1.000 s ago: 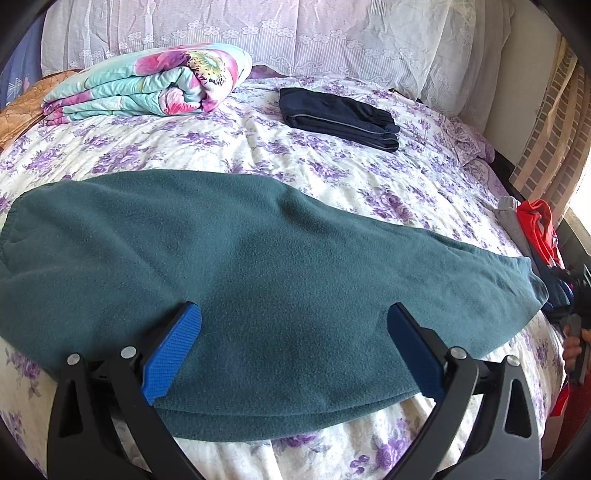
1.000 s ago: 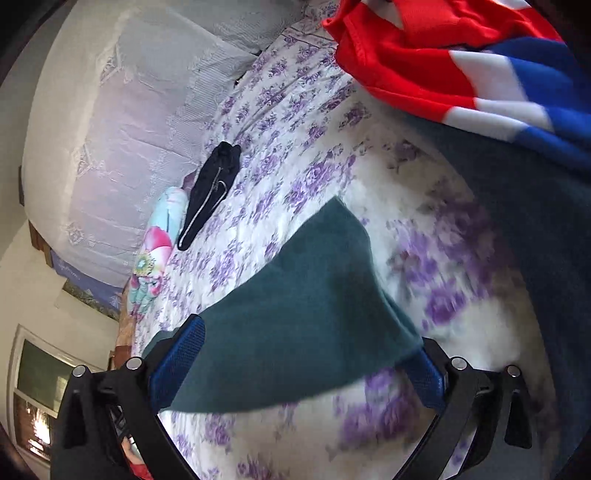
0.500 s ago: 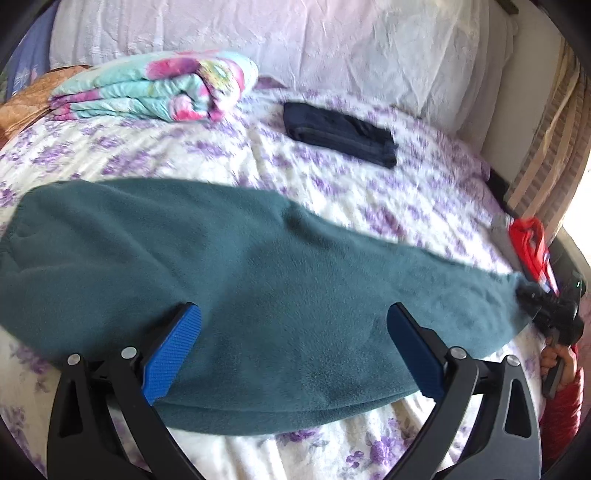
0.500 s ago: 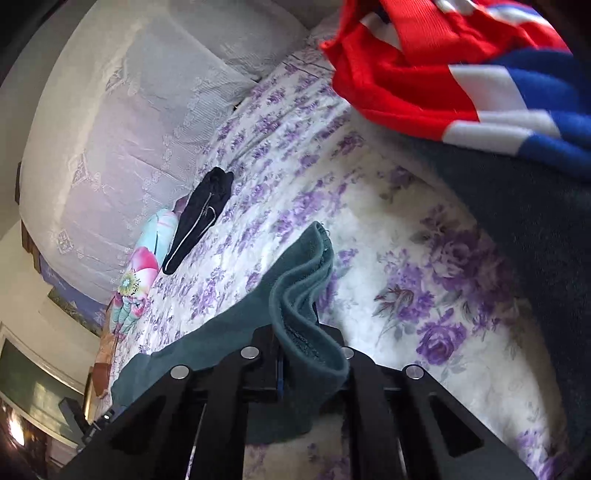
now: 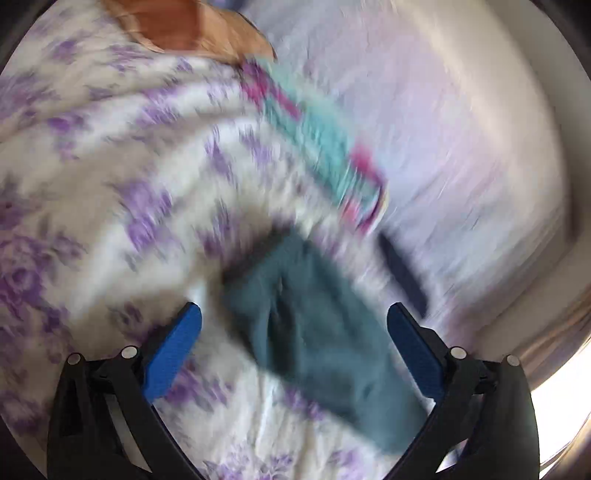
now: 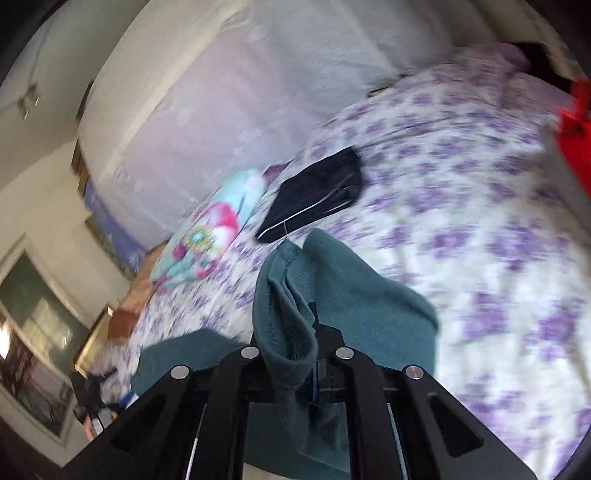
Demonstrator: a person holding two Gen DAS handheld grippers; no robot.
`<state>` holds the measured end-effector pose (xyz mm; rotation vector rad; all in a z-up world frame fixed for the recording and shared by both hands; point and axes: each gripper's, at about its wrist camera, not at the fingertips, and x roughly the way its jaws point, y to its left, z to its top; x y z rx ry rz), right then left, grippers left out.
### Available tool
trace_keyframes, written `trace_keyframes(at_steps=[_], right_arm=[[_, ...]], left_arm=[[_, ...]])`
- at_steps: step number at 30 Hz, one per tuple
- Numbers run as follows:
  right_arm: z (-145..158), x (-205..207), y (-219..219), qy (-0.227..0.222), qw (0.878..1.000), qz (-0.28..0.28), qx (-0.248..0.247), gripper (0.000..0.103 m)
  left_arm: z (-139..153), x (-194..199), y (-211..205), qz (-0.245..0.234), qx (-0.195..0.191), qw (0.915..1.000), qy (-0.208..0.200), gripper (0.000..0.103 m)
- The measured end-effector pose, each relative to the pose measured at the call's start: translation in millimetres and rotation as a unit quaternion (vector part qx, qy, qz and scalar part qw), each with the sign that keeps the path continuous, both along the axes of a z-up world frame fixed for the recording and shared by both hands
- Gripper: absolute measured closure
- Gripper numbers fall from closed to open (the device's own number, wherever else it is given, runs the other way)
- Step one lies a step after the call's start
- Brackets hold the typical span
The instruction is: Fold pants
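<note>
- Teal fleece was bunched between the pressed-together fingers of the right claw (image 6: 301,363), which pinched a hemmed end of the pants (image 6: 332,302) and held it lifted above the bed (image 6: 480,229).
- Spread wide, the left claw (image 5: 295,343) gripped nothing; its blue pads (image 5: 173,349) sat to either side of a flat part of the pants (image 5: 317,332) lying on the bed (image 5: 110,177).
- The pants looked soft, thick and light, so they would likely droop and fold wherever unsupported; the cloth seemed grippy, not slippery.
- A good hold appeared to be the hem or waistband, where the doubled edge gives the fingers something firm.
- The right wrist view alone showed the pinch, a dark folded garment (image 6: 314,195) beyond it, a red cloth (image 6: 574,140) at the edge, and a flowered blanket (image 6: 207,236).
- The left wrist view, badly blurred, alone showed the resting part of the pants, plus the same blanket (image 5: 317,147) and an orange-brown cloth (image 5: 184,26) farther off.
</note>
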<state>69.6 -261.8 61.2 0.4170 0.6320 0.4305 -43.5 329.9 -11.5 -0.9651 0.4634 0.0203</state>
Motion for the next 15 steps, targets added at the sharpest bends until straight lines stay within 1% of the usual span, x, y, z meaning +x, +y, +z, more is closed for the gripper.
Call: trace_keyframes(at_steps=[1, 2, 3, 5, 7, 8, 10, 11, 12, 13, 14, 15], right_arm=[[-1, 4, 20, 0.001, 1.000, 0.019, -0.009, 0.093], [-2, 7, 40, 0.003, 0.999, 0.036, -0.018, 0.093], [-4, 12, 65, 0.005, 0.998, 0.058, -0.032, 0.093], [-10, 16, 99, 0.010, 0.995, 0.090, -0.052, 0.093], [-19, 19, 134, 0.016, 0.990, 0.117, -0.076, 0.093], [-24, 20, 146, 0.020, 0.988, 0.128, -0.084, 0.093], [-37, 19, 174, 0.036, 0.981, 0.150, -0.119, 0.092], [-44, 19, 185, 0.042, 0.976, 0.159, -0.140, 0.088], [-54, 16, 196, 0.051, 0.969, 0.176, -0.164, 0.073], [-60, 14, 204, 0.063, 0.963, 0.194, -0.178, 0.060], [-62, 8, 209, 0.065, 0.957, 0.220, -0.176, 0.034], [-60, 3, 211, 0.057, 0.955, 0.234, -0.171, 0.023]], left_arm=[[-1, -4, 4, 0.002, -0.013, 0.9998, -0.016, 0.005], [-1, -5, 4, 0.001, -0.016, 0.9996, -0.022, 0.005], [0, -4, 0, -0.003, -0.008, 0.9998, -0.018, 0.005], [3, 2, -8, -0.007, 0.020, 0.9998, 0.002, 0.005], [5, 5, -13, -0.008, 0.037, 0.9992, 0.016, 0.005], [5, 5, -12, -0.008, 0.040, 0.9990, 0.019, 0.005], [4, 6, -12, -0.007, 0.035, 0.9992, 0.015, 0.005], [4, 5, -11, -0.006, 0.029, 0.9995, 0.010, 0.005], [3, 1, -10, -0.005, 0.025, 0.9997, 0.007, 0.005], [3, 0, -8, -0.005, 0.023, 0.9997, 0.005, 0.005], [3, 0, -8, -0.004, 0.024, 0.9997, 0.005, 0.005], [3, 0, -9, -0.005, 0.025, 0.9996, 0.006, 0.005]])
